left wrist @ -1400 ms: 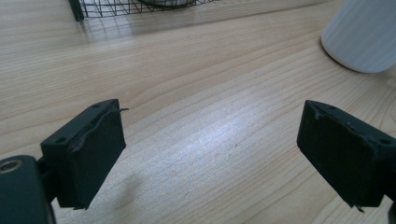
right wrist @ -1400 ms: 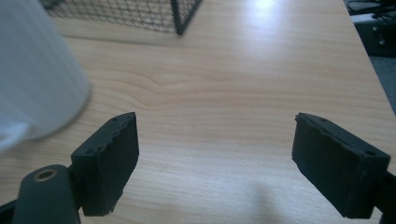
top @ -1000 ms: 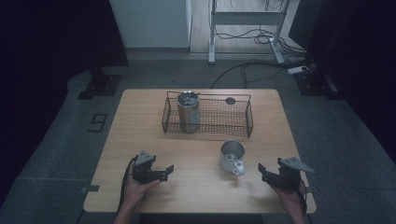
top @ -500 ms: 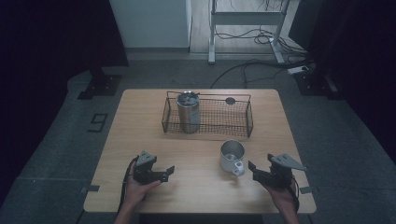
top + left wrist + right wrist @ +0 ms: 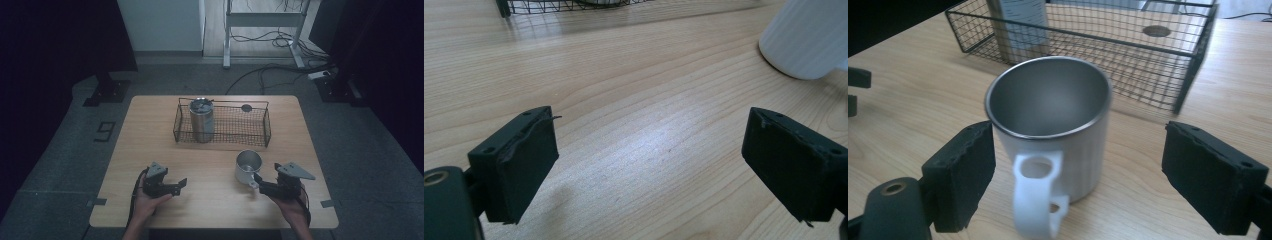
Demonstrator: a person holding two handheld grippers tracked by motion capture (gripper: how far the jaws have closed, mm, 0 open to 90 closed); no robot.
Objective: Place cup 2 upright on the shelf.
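Note:
A steel mug point(image 5: 248, 166) with a white ribbed outside stands upright on the wooden table point(image 5: 150, 130), right of centre. In the right gripper view its white handle point(image 5: 1038, 200) points at the camera. My right gripper point(image 5: 256, 184) sits just right of the mug. Its jaws have just been opening and now stand wide, one on each side of the mug point(image 5: 1053, 115), the right pad well clear of it. My left gripper point(image 5: 182, 184) rests near the front left, open with only bare wood between its pads point(image 5: 524, 160). The mug point(image 5: 806, 40) shows at that view's upper right.
A black wire basket point(image 5: 222, 125) stands across the table's middle back and holds a tall steel tumbler point(image 5: 201, 120) at its left end. A small dark disc point(image 5: 246, 107) lies by the basket's far side. Cables and a metal frame are on the floor beyond.
My right gripper has moved left and slightly up, from near the table's right edge to the mug. The left gripper and the mug have stayed put.

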